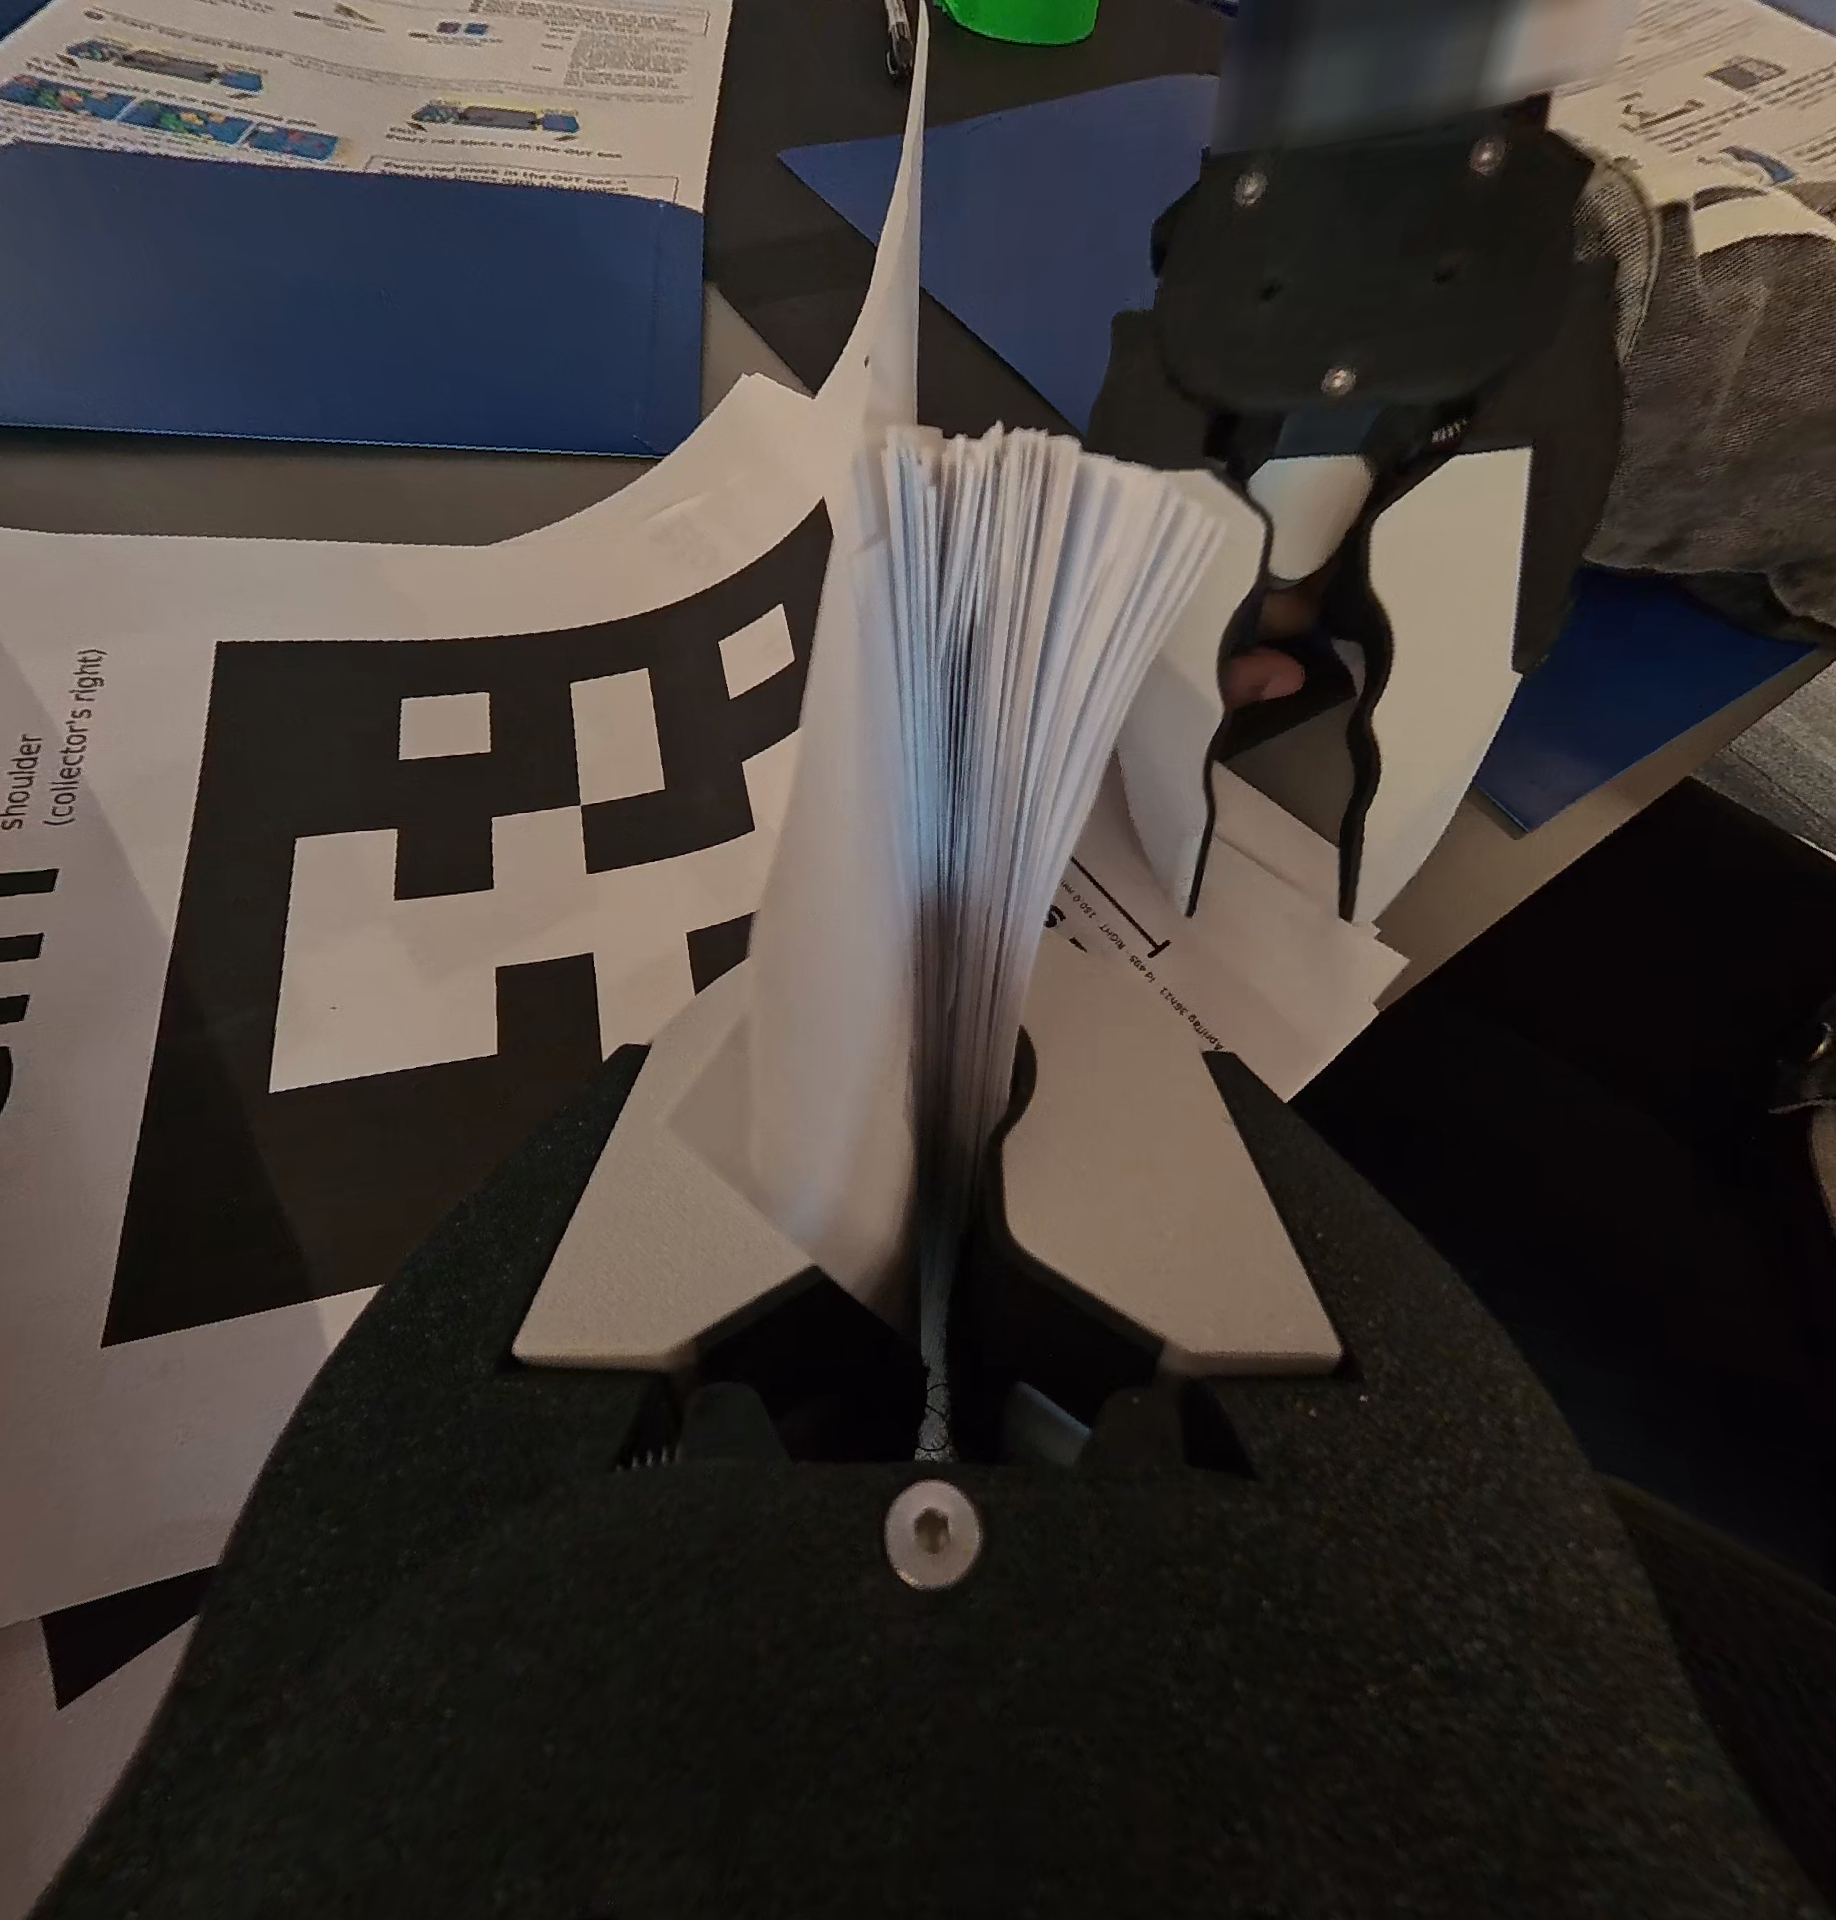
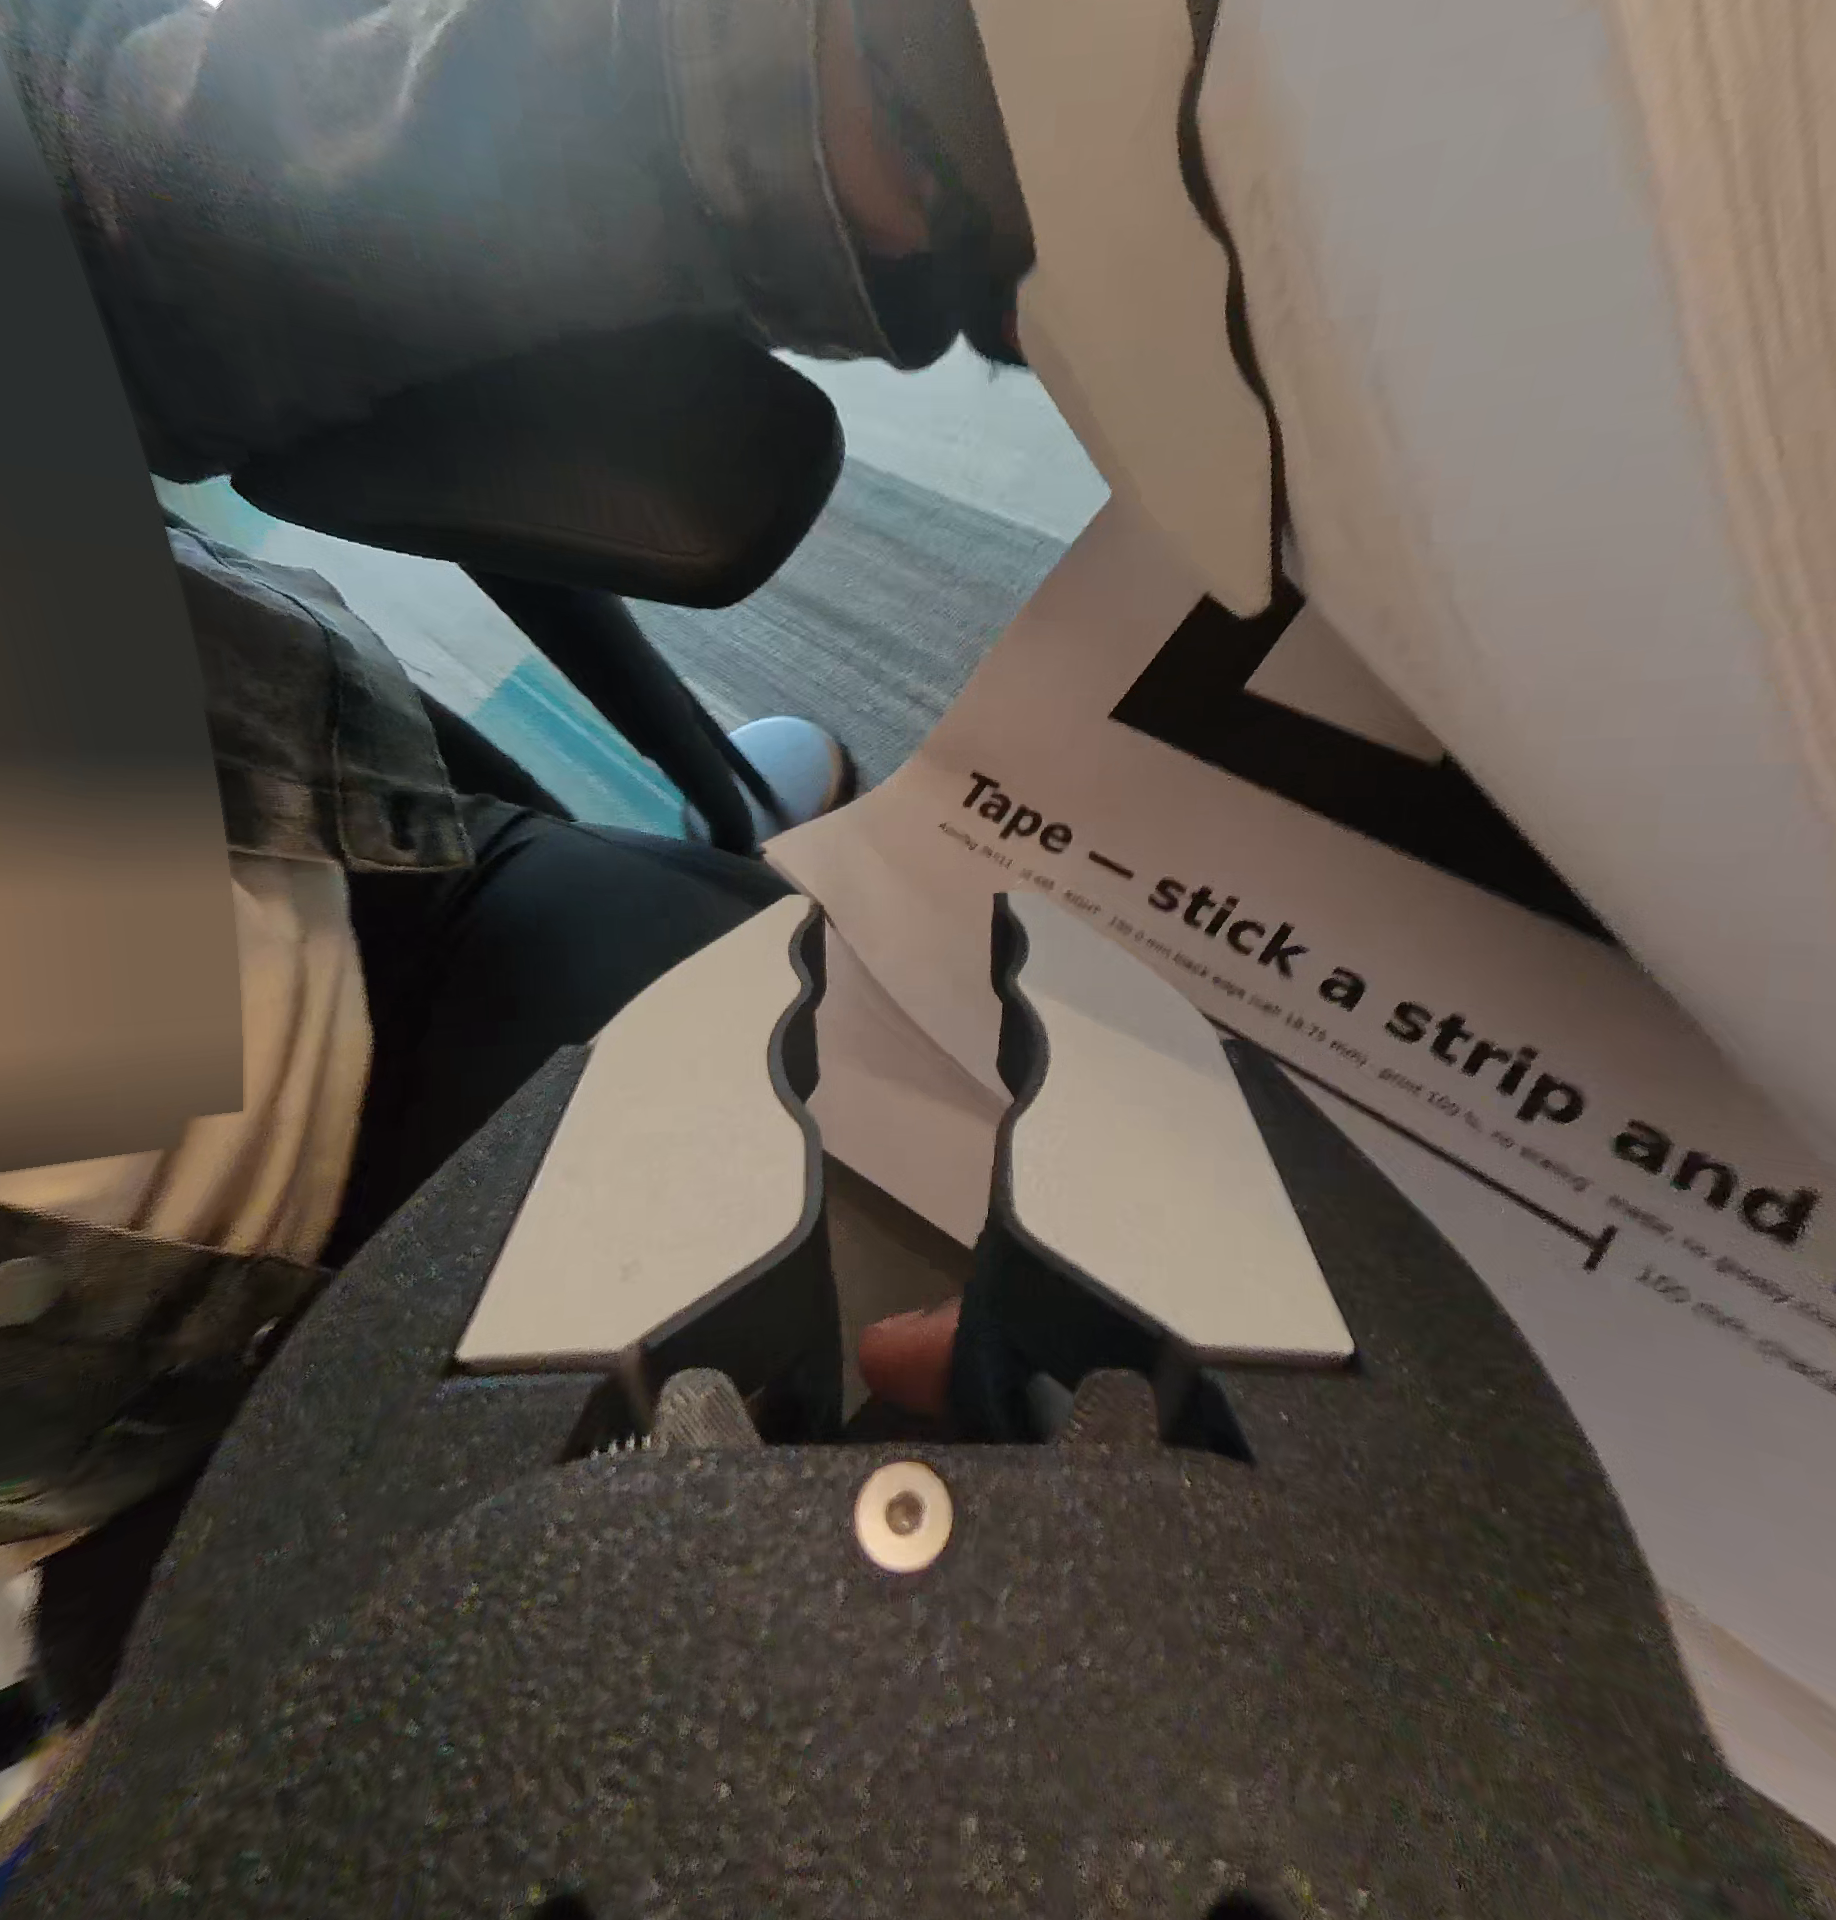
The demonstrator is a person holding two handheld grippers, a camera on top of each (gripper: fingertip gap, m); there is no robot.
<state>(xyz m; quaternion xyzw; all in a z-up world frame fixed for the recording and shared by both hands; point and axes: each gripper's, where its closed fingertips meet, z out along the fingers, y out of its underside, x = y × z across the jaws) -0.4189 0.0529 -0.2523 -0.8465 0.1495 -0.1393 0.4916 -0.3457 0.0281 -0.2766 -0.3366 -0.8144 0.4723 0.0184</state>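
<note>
My left gripper (image 1: pixel 945 1070) is shut on a thick stack of white paper sheets (image 1: pixel 1018 675). The stack stands edge-on and fans out above the fingers, and one loose sheet (image 1: pixel 898 260) curls up high. My right gripper (image 1: pixel 1272 904) hangs at the upper right beside the stack, open, with its tips pointing down at a printed sheet (image 1: pixel 1153 935) on the table. In the right wrist view the right gripper (image 2: pixel 906 914) is open with a corner of the printed sheet (image 2: pixel 1309 1039) between its fingers. The stack (image 2: pixel 1620 416) rises at the right.
A large sheet with a black-and-white square marker (image 1: pixel 478 831) lies left of the stack. Blue folders (image 1: pixel 322 301) (image 1: pixel 1028 229), printed pages, a pen (image 1: pixel 898 36) and a green object (image 1: pixel 1018 16) lie behind. A grey sleeve (image 1: pixel 1745 416) holds the right gripper. A chair armrest (image 2: pixel 540 488) and carpet show beyond the table edge.
</note>
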